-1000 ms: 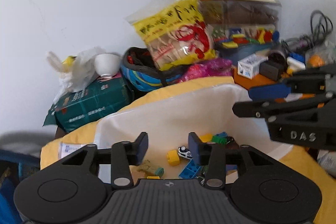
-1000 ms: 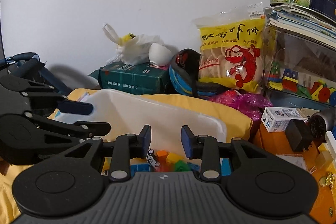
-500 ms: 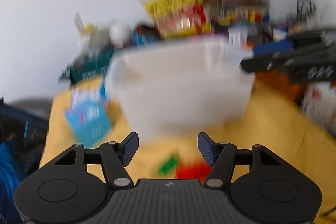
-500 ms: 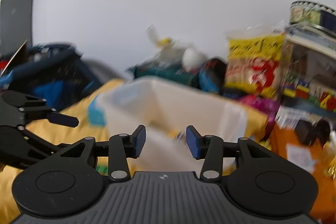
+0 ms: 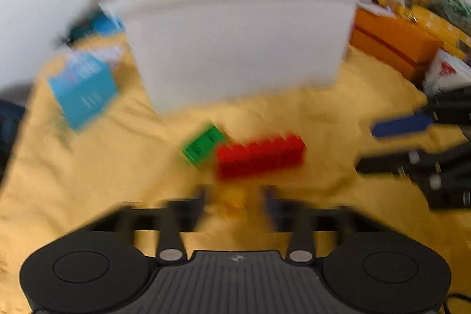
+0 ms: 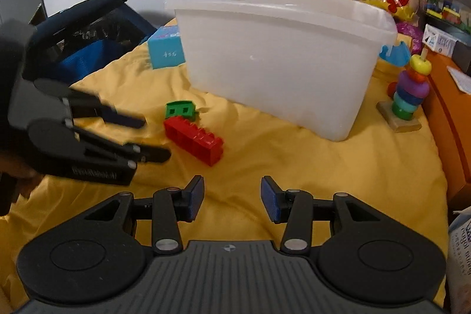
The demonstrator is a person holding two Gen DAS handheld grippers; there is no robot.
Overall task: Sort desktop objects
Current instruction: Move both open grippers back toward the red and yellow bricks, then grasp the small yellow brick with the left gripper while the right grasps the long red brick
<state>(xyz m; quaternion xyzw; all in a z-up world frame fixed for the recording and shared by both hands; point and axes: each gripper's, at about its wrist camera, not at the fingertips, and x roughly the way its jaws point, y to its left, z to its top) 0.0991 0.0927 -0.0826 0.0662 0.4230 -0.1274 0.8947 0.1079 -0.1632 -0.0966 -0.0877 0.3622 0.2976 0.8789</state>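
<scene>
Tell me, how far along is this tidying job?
Partway, I'd guess. Neither the left gripper nor the right gripper holds anything; both are open. The white bin hides its contents from here. Still loose on the yellow cloth: a red brick, a green brick and a ring stacker toy. The left gripper hovers nearest the bricks.

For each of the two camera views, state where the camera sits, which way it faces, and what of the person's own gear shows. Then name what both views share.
Left wrist: sits on the left gripper, faces forward and down over the yellow cloth toward the white bin; its own open jaws show, blurred.
Right wrist: sits on the right gripper, faces the bin's corner; its own open jaws show, and the left gripper at left.
Shared: the bin, red brick, green brick, blue box.
</scene>
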